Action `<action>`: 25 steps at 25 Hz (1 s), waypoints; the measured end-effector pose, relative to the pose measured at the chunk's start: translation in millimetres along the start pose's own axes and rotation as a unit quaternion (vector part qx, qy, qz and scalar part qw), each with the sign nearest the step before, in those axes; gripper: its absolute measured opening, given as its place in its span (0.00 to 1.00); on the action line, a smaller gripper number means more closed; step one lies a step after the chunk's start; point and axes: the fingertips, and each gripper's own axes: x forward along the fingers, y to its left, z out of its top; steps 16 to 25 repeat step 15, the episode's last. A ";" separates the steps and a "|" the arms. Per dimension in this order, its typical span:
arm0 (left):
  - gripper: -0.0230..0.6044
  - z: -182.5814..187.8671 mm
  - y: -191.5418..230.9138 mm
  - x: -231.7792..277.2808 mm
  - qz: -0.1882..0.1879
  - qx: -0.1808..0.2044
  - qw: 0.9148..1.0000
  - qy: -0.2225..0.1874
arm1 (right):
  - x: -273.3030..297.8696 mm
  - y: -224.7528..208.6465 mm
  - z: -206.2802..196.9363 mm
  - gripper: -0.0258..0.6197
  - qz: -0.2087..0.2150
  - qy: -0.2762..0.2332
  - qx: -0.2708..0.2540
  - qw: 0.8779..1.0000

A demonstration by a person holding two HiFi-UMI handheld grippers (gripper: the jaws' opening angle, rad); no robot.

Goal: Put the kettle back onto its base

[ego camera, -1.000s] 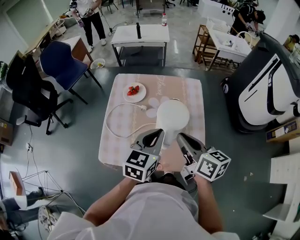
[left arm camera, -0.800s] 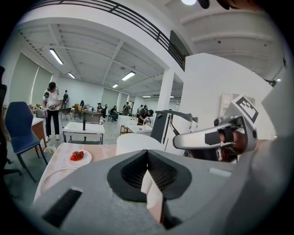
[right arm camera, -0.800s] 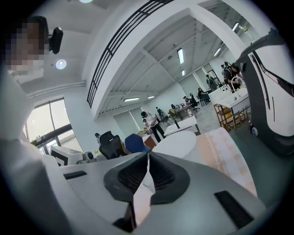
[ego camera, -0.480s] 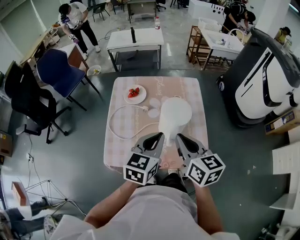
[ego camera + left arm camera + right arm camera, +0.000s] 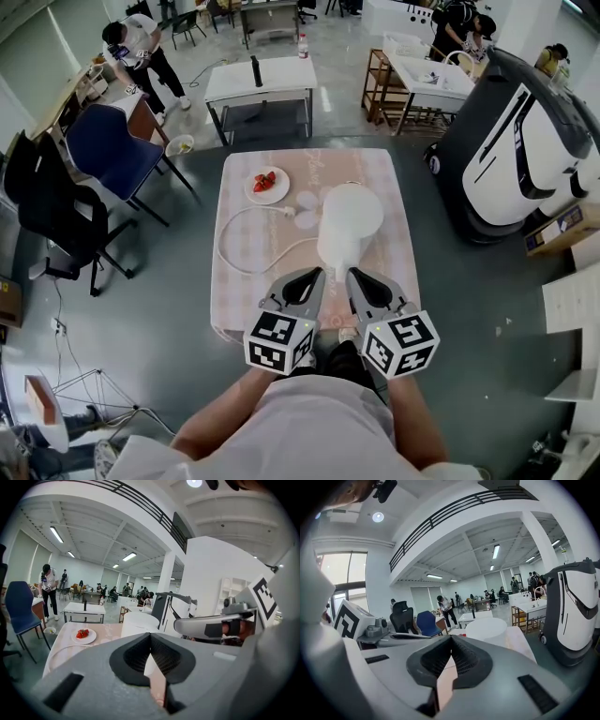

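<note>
The white kettle (image 5: pixel 349 223) stands upright on the right half of the pink checked table (image 5: pixel 375 171); whatever is under it is hidden by its body. A white cord (image 5: pixel 232 246) loops from it across the cloth to a plug. My left gripper (image 5: pixel 316 273) and right gripper (image 5: pixel 352 273) sit side by side at the table's near edge, just short of the kettle, both shut and empty. In the left gripper view, the kettle (image 5: pixel 139 622) rises just beyond the closed left gripper (image 5: pixel 150 635). The right gripper view shows the kettle (image 5: pixel 487 628) ahead, right of the closed right gripper (image 5: pixel 451 637).
A plate of strawberries (image 5: pixel 267 185) lies at the table's far left. A large black and white machine (image 5: pixel 511 141) stands to the right, a blue chair (image 5: pixel 105 142) and a black chair to the left. A white table (image 5: pixel 258 80) and people are further back.
Both grippers have drawn back a little from the kettle toward the table's near edge. The right gripper has rolled, so its marker cube now faces up more squarely.
</note>
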 end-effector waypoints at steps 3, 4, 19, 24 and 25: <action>0.04 -0.7 -2.1 -5.5 -0.004 0.002 1.000 -0.003 | -2.3 4.0 -1.0 0.05 -0.008 -0.001 -0.007 1.000; 0.04 -0.6 -3.0 -7.0 -0.005 0.002 1.000 -0.004 | -3.3 5.0 -1.5 0.05 -0.010 -0.002 -0.010 1.000; 0.04 -0.1 -4.5 -11.6 -0.005 -0.004 1.000 -0.010 | -7.4 12.0 -4.9 0.05 -0.011 0.003 -0.036 0.999; 0.04 -0.1 -4.5 -11.6 -0.005 -0.004 1.000 -0.010 | -7.4 12.0 -4.9 0.05 -0.011 0.003 -0.036 0.999; 0.04 -0.1 -4.5 -11.6 -0.005 -0.004 1.000 -0.010 | -7.4 12.0 -4.9 0.05 -0.011 0.003 -0.036 0.999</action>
